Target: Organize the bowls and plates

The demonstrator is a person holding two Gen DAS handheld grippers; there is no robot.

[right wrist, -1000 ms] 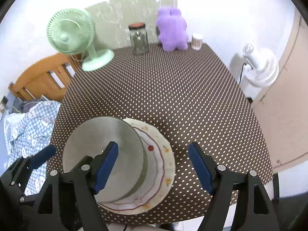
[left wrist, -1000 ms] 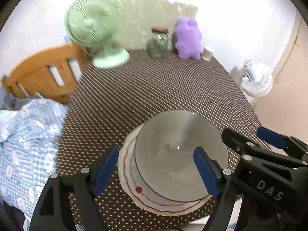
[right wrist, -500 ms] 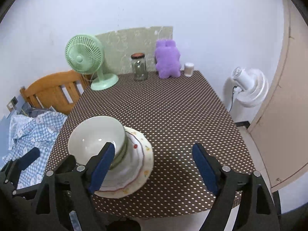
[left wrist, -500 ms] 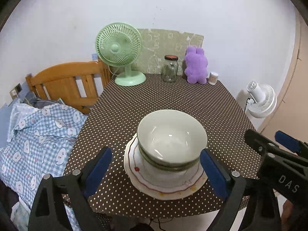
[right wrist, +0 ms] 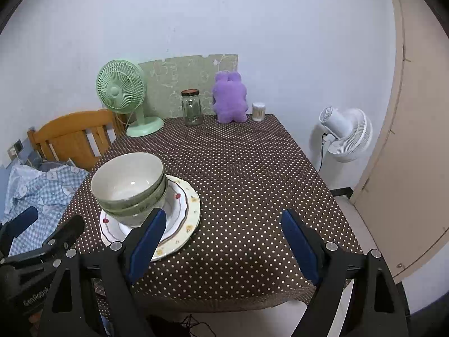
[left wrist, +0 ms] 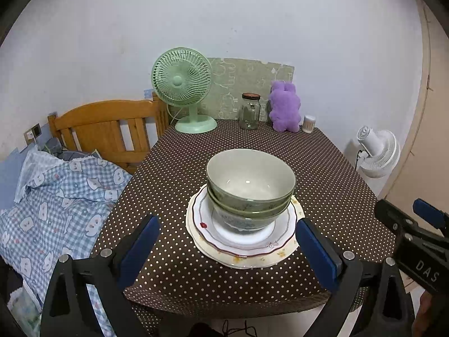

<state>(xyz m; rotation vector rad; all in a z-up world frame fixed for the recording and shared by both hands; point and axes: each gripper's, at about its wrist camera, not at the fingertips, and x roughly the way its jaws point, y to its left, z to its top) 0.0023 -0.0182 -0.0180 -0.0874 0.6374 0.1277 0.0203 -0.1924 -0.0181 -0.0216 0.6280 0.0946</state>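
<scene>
Two green bowls (left wrist: 249,193) sit nested on two stacked plates (left wrist: 283,241) near the front edge of the brown dotted table (left wrist: 322,174). The same stack shows at the left in the right wrist view, bowls (right wrist: 130,185) on plates (right wrist: 185,210). My left gripper (left wrist: 227,250) is open and empty, held back from the table's front edge, in line with the stack. My right gripper (right wrist: 221,245) is open and empty, to the right of the stack, also off the front edge. Each gripper shows at the edge of the other's view.
At the table's far edge stand a green fan (left wrist: 182,90), a glass jar (left wrist: 249,112), a purple plush toy (left wrist: 284,106) and a small white container (left wrist: 309,123). A wooden chair (left wrist: 106,129) and checked cloth (left wrist: 56,202) lie left. A white floor fan (right wrist: 345,134) stands right.
Both grippers have drawn back and up from close over the bowls to beyond the table's front edge. The bowl and plate stack has stayed in place.
</scene>
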